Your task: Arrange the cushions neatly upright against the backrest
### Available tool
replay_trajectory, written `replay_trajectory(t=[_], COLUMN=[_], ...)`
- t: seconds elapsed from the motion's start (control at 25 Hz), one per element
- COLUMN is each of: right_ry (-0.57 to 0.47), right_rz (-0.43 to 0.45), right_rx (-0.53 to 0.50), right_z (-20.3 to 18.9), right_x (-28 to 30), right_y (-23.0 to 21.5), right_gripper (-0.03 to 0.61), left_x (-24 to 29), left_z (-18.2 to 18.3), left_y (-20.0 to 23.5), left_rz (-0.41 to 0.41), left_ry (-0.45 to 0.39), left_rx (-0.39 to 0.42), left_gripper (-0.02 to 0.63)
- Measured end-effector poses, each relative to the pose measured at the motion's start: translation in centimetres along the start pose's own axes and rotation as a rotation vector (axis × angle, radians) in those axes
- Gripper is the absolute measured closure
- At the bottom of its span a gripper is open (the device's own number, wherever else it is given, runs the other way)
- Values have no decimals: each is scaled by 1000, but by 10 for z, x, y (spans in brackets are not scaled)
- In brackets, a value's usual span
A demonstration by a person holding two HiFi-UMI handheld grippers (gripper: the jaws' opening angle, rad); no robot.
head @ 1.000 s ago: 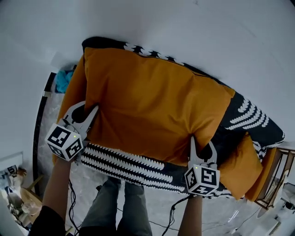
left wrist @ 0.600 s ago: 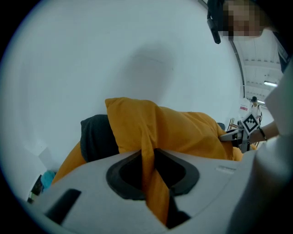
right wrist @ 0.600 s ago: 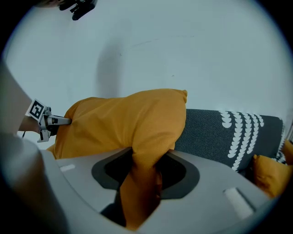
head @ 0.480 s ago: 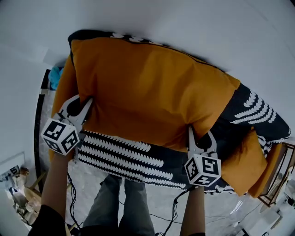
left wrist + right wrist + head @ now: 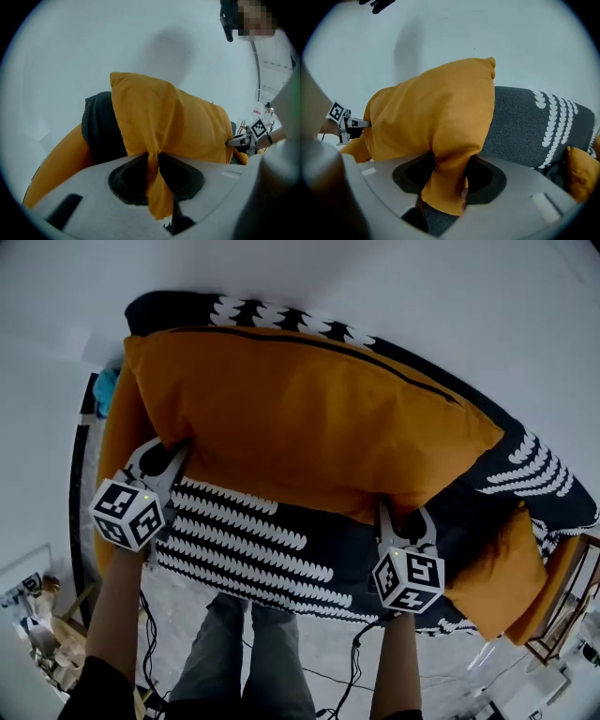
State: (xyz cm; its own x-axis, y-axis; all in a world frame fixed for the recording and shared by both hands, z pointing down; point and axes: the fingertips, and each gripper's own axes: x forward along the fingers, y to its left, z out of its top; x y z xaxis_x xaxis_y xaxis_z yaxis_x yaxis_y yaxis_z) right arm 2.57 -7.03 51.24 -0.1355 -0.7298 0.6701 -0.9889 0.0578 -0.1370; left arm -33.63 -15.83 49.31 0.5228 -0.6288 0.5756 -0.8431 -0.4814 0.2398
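Clamping one bottom corner of the large mustard-orange fabric cushion (image 5: 309, 418) in the left gripper (image 5: 167, 454) and pinching the other in the right gripper (image 5: 403, 517), its jaws just having been opening around bunched fabric, holding it before the backrest (image 5: 267, 317) of the black-and-white patterned sofa (image 5: 253, 545), judging it light, soft and floppy, best taken by its corners.

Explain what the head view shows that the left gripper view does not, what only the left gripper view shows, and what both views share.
Only the head view: the white leaf pattern on the sofa seat, and the person's legs below it. Only the left gripper view: the left gripper tongs seen close, shut on a thin fold at a corner of the big orange cushion. Both: that cushion, dark sofa fabric behind it, and the right gripper, whose tongs have just been opening, with cushion fabric between them.
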Motion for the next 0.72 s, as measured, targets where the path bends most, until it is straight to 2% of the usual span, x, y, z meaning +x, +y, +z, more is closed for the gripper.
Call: replay_trajectory(t=[0.44, 0.72], right_ry=[21, 27], right_rz=[-13, -29], right_rx=[-8, 13], right_z=[0, -8], right_x=[17, 13], right_y=[3, -2], right_gripper=[318, 266], left_x=[8, 6], left_z=[-4, -7], left_y=[22, 32], left_rz=[2, 44], left_ry=[9, 22], left_rx=[-73, -46], left_gripper=[512, 441])
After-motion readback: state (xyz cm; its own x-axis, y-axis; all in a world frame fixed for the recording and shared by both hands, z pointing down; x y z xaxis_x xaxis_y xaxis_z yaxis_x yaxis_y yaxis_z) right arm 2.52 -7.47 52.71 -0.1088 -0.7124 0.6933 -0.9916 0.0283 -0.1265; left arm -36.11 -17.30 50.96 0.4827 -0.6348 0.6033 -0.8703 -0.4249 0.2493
